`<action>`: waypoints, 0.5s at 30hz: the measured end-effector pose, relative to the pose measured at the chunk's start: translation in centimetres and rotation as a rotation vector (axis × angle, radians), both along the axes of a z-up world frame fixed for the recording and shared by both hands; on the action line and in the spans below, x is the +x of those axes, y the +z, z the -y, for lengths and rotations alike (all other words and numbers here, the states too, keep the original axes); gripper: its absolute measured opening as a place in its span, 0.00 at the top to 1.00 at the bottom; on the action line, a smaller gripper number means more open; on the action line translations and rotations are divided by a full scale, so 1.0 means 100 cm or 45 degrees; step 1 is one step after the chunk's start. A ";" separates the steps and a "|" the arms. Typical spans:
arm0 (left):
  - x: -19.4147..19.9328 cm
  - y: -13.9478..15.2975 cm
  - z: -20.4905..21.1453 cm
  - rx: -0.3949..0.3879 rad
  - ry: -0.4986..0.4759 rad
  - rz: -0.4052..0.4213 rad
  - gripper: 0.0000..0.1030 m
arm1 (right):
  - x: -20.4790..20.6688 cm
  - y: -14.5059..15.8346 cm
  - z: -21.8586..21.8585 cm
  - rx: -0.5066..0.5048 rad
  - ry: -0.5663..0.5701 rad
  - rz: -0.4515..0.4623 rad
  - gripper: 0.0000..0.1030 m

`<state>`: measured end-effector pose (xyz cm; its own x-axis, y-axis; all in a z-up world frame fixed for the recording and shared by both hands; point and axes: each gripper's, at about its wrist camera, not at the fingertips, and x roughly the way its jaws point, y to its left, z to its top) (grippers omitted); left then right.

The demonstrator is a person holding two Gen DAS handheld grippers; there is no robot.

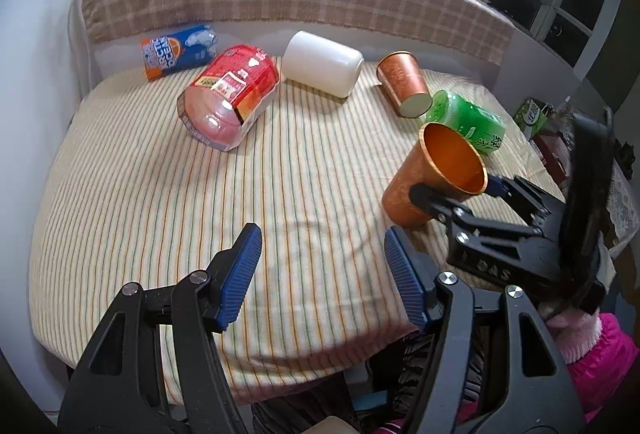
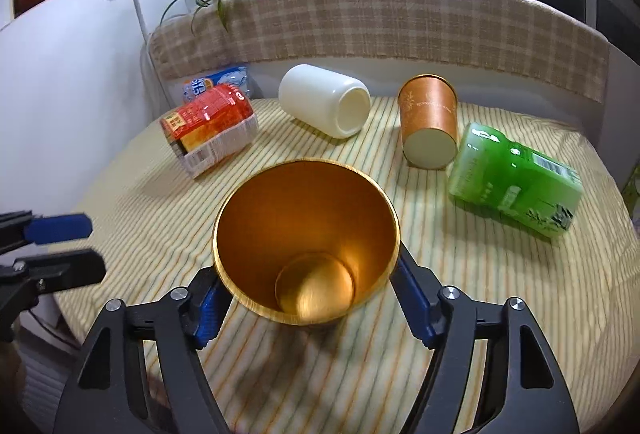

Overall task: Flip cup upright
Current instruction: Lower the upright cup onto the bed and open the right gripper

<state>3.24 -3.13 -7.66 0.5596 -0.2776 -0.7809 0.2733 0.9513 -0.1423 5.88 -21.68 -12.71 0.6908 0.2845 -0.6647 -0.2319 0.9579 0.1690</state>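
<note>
An orange metal cup (image 2: 306,242) with a gold inside stands nearly upright, mouth up and tilted a little, on the striped tablecloth (image 1: 160,193). My right gripper (image 2: 308,298) is shut on the orange cup, one blue pad on each side near its rim. In the left wrist view the cup (image 1: 432,173) and the right gripper (image 1: 456,197) are at the right. My left gripper (image 1: 320,274) is open and empty above the cloth near the table's front edge. It shows at the left edge of the right wrist view (image 2: 56,246).
A second orange cup (image 2: 428,121), a white cup (image 2: 324,103), a green bottle (image 2: 516,179), a red packet (image 2: 208,125) and a blue packet (image 1: 180,49) all lie on their sides at the back. A plaid-covered ledge (image 2: 380,21) runs behind the table.
</note>
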 end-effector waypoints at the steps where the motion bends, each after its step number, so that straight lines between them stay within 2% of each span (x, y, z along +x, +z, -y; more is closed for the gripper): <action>1: -0.003 0.002 0.002 0.003 -0.004 0.016 0.36 | -0.004 0.002 0.001 -0.001 0.000 0.004 0.30; 5: -0.013 0.007 0.009 0.000 -0.016 0.059 0.36 | -0.029 0.013 0.006 -0.013 0.010 0.036 0.23; 12: -0.028 0.018 0.019 0.000 -0.007 0.167 0.36 | -0.064 0.035 0.021 -0.018 -0.031 0.095 0.23; 15: -0.036 0.028 0.021 -0.012 0.009 0.256 0.36 | -0.076 0.048 0.027 -0.043 -0.083 0.139 0.23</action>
<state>-0.36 -5.20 -4.84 0.7059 -0.2799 -0.6507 0.2906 0.9522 -0.0945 -1.72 -24.37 -7.92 0.7761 0.2155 -0.5927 -0.1841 0.9763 0.1139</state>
